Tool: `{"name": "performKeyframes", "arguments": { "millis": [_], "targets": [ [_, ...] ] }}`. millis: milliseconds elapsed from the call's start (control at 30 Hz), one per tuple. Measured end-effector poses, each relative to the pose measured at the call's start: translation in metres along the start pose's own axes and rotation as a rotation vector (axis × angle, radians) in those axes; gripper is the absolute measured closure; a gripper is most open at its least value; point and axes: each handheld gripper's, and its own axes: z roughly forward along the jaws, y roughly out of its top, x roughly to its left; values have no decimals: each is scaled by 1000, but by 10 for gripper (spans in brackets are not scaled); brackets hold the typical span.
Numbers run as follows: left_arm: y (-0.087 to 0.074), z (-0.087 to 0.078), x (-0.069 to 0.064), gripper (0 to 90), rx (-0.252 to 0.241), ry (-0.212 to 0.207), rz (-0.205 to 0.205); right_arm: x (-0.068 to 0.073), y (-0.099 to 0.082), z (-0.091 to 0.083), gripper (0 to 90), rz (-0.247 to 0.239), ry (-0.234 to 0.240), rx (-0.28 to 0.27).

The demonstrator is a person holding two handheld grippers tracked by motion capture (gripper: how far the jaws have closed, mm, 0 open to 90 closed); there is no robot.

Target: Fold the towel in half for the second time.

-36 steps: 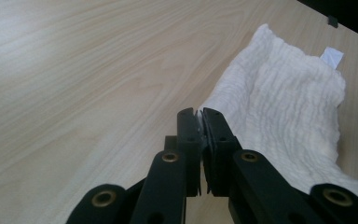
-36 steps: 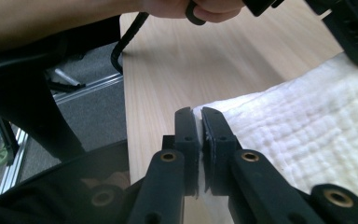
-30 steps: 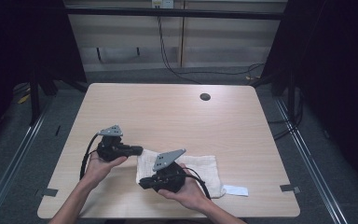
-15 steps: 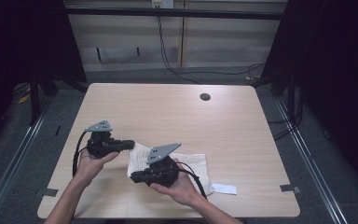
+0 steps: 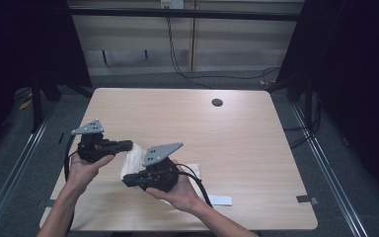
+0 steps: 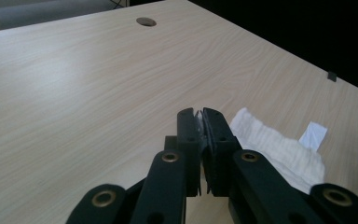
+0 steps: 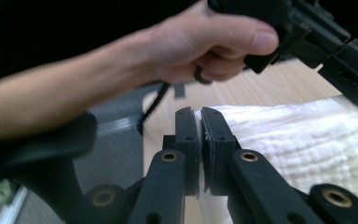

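A white cloth (image 5: pixel 133 160) lies on a pale wood-grain table (image 5: pixel 237 143), by black hand-held grippers.

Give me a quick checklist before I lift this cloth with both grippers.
1. Left gripper shut on the cloth edge: ok.
2. Right gripper shut on the cloth: ok.
3. Grips on separate corners: cannot tell, both sit at its left end.
4. Table ahead free of obstacles: ok.
5. White slip clear of the cloth: ok in the high view.
6. Cables free of the cloth: not ok, the right gripper's crosses it.
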Motion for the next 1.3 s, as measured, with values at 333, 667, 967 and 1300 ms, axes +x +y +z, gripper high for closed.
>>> {"name": "performKeyframes", "arguments": {
  "millis": [333,667,967,1300],
  "targets": [
    [-3,12,-2,867,41,-14,-6,-1,-9,3,864,16,10,-1],
    [4,31,-15,867,62,-42,22,3,-14,-16,865,0,-20,-3],
    [14,44,-18,867,74,-46,34,0,-11,-34,865,-5,-54,-13],
    [15,74,-25,867,113,-66,34,-6,-27,-47,865,22,-88,3]
  ]
}}
